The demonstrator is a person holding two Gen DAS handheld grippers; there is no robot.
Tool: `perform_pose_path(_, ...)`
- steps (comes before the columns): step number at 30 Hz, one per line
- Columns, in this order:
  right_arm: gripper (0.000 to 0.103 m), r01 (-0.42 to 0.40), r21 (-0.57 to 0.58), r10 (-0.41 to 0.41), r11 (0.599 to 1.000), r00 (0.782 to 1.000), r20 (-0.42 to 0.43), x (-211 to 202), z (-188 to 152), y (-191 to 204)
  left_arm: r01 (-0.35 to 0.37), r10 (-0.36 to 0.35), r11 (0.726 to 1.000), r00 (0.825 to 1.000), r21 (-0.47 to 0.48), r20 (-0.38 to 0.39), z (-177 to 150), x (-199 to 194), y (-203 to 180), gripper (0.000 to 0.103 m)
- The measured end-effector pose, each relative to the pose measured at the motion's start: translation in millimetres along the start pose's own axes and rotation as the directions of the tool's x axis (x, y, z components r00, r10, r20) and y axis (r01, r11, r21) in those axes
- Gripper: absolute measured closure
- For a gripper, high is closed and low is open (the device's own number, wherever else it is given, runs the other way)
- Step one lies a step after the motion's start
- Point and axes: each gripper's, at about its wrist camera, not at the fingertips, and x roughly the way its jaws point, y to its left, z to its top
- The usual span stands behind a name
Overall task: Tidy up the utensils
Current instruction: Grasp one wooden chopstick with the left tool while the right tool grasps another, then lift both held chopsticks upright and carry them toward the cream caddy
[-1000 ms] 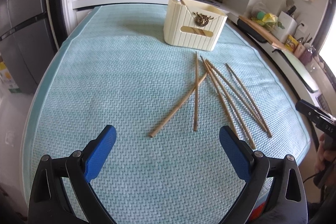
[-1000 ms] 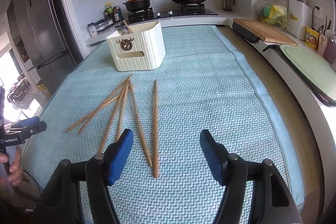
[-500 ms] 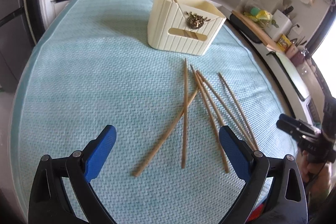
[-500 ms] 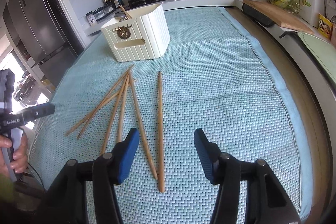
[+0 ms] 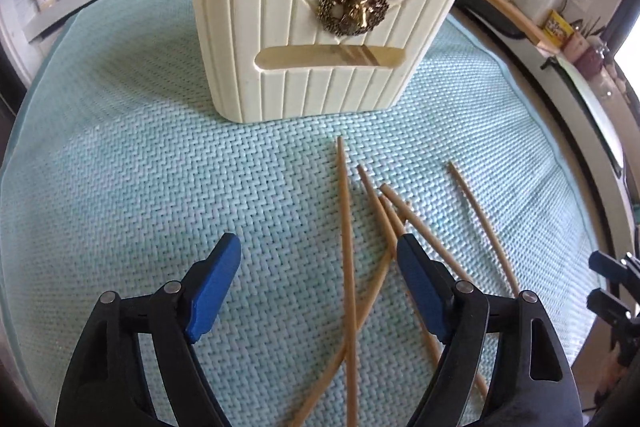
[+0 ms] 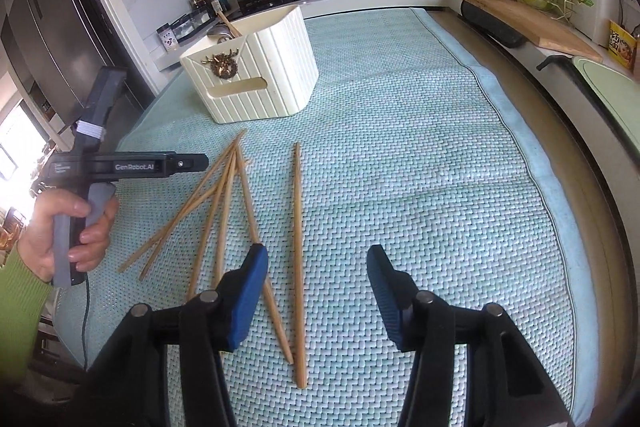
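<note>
**Q:** What lies on the bench, and of what make?

**A:** A pale aqua woven mat [image 6: 400, 155] with a raised herringbone texture covers the bench. On it lie six slender bamboo chopsticks [image 6: 297, 247], round and tapering. Five fan out and cross one another on the left; the sixth lies straight and apart at their right. At the far side of the mat stands a cream utensil holder [image 5: 320, 39], a ribbed plastic box with a slot window in its front wall and a brass-coloured stag-head emblem [image 5: 354, 3] above the slot. A wooden handle and a metal spoon bowl rise from its far-left compartment.

**Q:** How do the jaws stand?

**A:** The left gripper [image 5: 320, 259], black-framed with smooth blue pads, has its jaws apart but has just been narrowing them. One chopstick [image 5: 347, 267] runs between them, untouched, and the right pad [image 5: 420, 291] lies over the crossed sticks. The right gripper [image 6: 318, 267] likewise stands apart and clamps nothing. The lone straight chopstick lies in its gap and the next stick passes under its left pad [image 6: 248, 291].

**Q:** Who holds them?

**A:** A hand [image 6: 68, 227] in a ribbed green sleeve grips the left gripper's grey handle at the mat's left edge.
</note>
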Motion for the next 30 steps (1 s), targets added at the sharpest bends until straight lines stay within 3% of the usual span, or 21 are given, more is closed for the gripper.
perform_pose_path(3,0.05,0.001,0.004,-0.001,1.0,1.0,-0.009,3.3,4.2,-5.6,-0.002,0.002,1.0,1.0,0.02,-0.019,-0.8,11.0,-1.8,0.027)
perform_pose_path(7,0.05,-0.009,-0.025,0.008,1.0,0.999,-0.042,20.9,19.1,-3.9,-0.025,0.027,0.997,0.999,0.073,-0.018,-0.6,16.1,-10.0,0.047)
perform_pose_path(16,0.051,-0.076,-0.091,0.056,0.993,0.977,-0.207,105.2,67.2,19.1,0.008,-0.002,0.992,0.999,0.129,-0.042,9.0,19.8,-25.2,0.083)
perform_pose_path(19,0.06,-0.066,-0.127,0.029,0.99,0.962,-0.27,129.3,72.7,30.0,0.004,0.002,0.991,0.999,0.133,-0.047,9.6,20.3,-26.2,0.091)
perform_pose_path(21,0.064,-0.04,-0.159,-0.003,0.986,0.965,-0.262,134.6,76.0,37.0,0.01,-0.004,0.991,0.999,0.131,-0.05,9.8,20.3,-25.5,0.093)
perform_pose_path(25,0.094,-0.024,-0.161,-0.023,0.987,0.958,-0.285,142.1,80.9,46.0,0.01,-0.005,0.993,0.999,0.117,-0.045,8.2,17.0,-19.8,0.098)
perform_pose_path(30,0.096,-0.035,-0.13,0.0,0.991,0.967,-0.255,135.3,84.8,50.5,0.01,-0.009,0.996,1.0,0.087,-0.011,5.8,0.2,-9.0,0.099)
